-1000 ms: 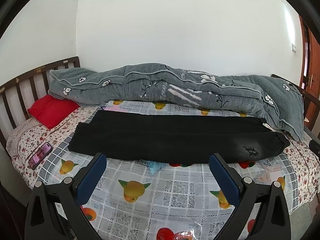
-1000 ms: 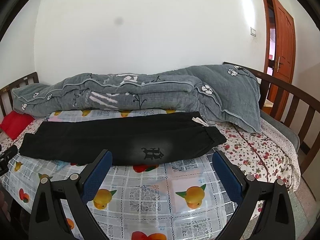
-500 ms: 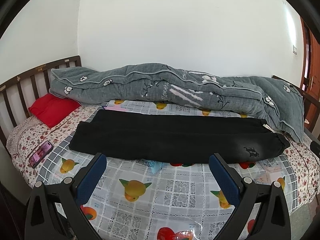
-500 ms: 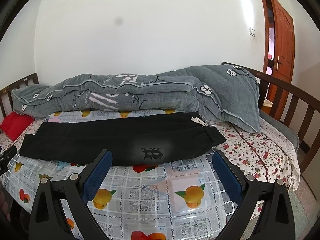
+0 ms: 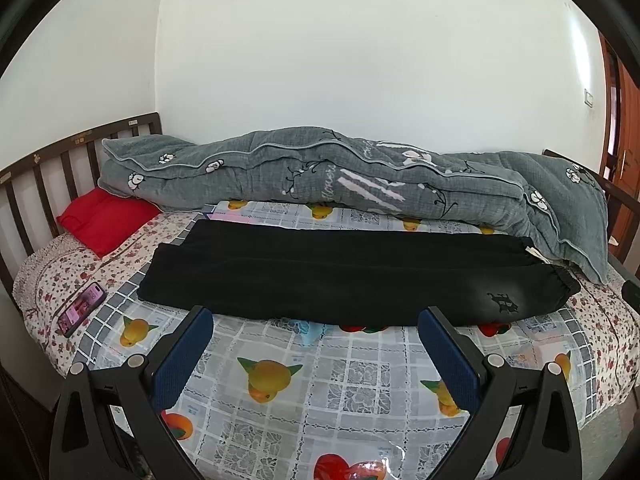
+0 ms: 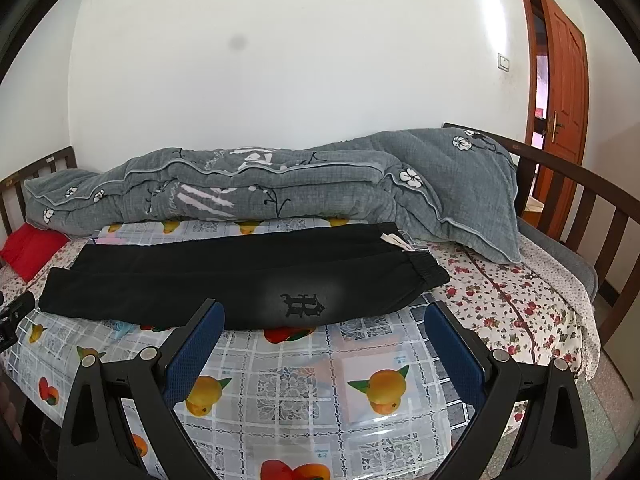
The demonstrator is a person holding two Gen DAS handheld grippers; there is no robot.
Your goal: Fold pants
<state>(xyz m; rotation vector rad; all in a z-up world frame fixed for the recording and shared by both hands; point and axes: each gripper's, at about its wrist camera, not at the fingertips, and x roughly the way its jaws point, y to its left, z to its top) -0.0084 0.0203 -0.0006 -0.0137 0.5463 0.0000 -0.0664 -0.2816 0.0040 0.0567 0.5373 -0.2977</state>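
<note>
Black pants (image 5: 344, 276) lie lengthwise on the bed (image 5: 360, 376); left tongs (image 5: 316, 320) and right tongs (image 6: 324, 312) gape, empty. Only the left view shows what looks like a phone (image 5: 82, 303); only the right shows the door (image 6: 566, 80).

Bright, even daylight, a glare patch on the white wall (image 5: 576, 48), sharp focus, strong fisheye bending and dark corners.

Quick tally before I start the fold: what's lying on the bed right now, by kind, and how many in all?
Black pants: 1
Grey quilt: 1
Red pillow: 1
Phone: 1
Total: 4, all on the fruit-print sheet. The left gripper and right gripper are both open, short of the pants and holding nothing.
</note>
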